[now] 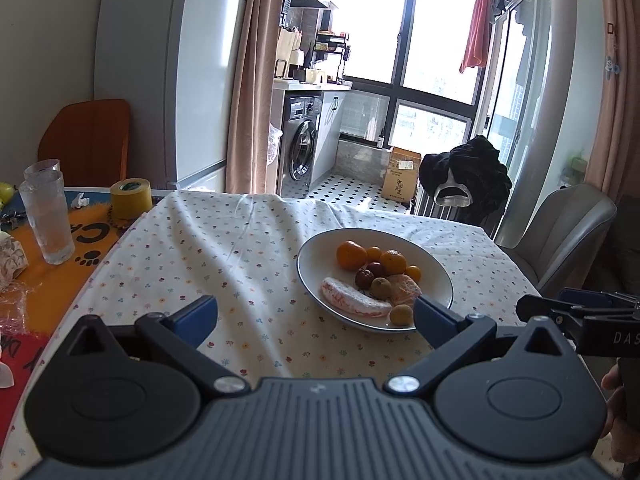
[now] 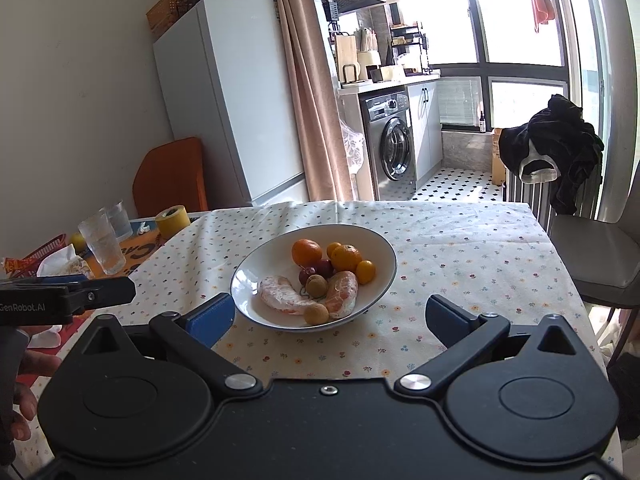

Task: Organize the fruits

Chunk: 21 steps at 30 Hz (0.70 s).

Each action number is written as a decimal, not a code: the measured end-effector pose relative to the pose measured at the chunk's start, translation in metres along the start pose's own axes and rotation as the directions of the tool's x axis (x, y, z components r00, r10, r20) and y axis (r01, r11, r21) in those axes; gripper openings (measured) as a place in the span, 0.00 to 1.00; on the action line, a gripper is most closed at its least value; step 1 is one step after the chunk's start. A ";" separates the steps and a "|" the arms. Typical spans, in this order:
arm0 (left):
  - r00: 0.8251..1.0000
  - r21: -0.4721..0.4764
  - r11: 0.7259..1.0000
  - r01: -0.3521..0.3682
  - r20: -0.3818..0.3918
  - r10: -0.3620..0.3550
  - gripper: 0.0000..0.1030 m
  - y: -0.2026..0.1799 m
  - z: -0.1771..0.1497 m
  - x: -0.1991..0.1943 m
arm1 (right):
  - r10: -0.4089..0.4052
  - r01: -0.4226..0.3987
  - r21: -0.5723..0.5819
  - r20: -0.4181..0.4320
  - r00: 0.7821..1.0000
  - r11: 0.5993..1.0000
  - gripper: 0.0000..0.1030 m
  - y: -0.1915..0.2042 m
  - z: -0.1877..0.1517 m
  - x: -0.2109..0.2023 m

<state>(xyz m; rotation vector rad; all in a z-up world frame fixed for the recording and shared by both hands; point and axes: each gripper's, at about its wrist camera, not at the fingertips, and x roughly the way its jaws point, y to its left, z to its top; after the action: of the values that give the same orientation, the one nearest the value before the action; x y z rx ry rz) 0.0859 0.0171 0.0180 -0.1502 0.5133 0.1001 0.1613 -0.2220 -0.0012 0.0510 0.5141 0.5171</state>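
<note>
A white plate (image 1: 320,248) (image 2: 376,248) sits on the flowered tablecloth and holds several fruits: oranges (image 1: 351,255) (image 2: 306,251), small kumquats (image 1: 413,272) (image 2: 365,271), dark red fruits (image 1: 376,269) (image 2: 324,268), brown longans (image 1: 401,314) (image 2: 316,313) and peeled pomelo segments (image 1: 354,303) (image 2: 282,301). My left gripper (image 1: 316,314) hovers open just short of the plate's near left side, nothing between its fingers. My right gripper (image 2: 330,314) is open too, its jaws spread on either side of the plate's near rim, empty.
Left of the cloth stand stacked glasses (image 1: 46,216) (image 2: 102,246), a yellow tape roll (image 1: 131,198) (image 2: 172,221) and wrappers. A grey chair (image 1: 560,232) (image 2: 600,256) stands at the table's right edge. The other gripper shows at each frame's side (image 1: 580,320) (image 2: 64,300).
</note>
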 end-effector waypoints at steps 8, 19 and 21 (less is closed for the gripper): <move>1.000 0.006 1.000 0.007 0.013 -0.007 1.00 0.002 -0.004 -0.022 | -0.007 0.007 -0.005 0.005 1.000 1.000 1.00 0.007 0.001 -0.021; 1.000 0.055 0.998 -0.005 -0.016 0.006 1.00 0.002 -0.014 -0.049 | -0.023 0.023 -0.006 0.000 1.000 1.000 1.00 0.016 -0.003 -0.049; 1.000 0.060 0.998 -0.006 -0.018 0.007 1.00 0.002 -0.016 -0.053 | -0.023 0.023 -0.010 -0.003 1.000 1.000 1.00 0.018 -0.004 -0.053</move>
<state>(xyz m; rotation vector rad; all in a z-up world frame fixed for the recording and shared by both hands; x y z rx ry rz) 0.0318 0.0136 0.0307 -0.0914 0.5343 0.0898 0.1122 -0.2324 0.0225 0.0348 0.5149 0.4969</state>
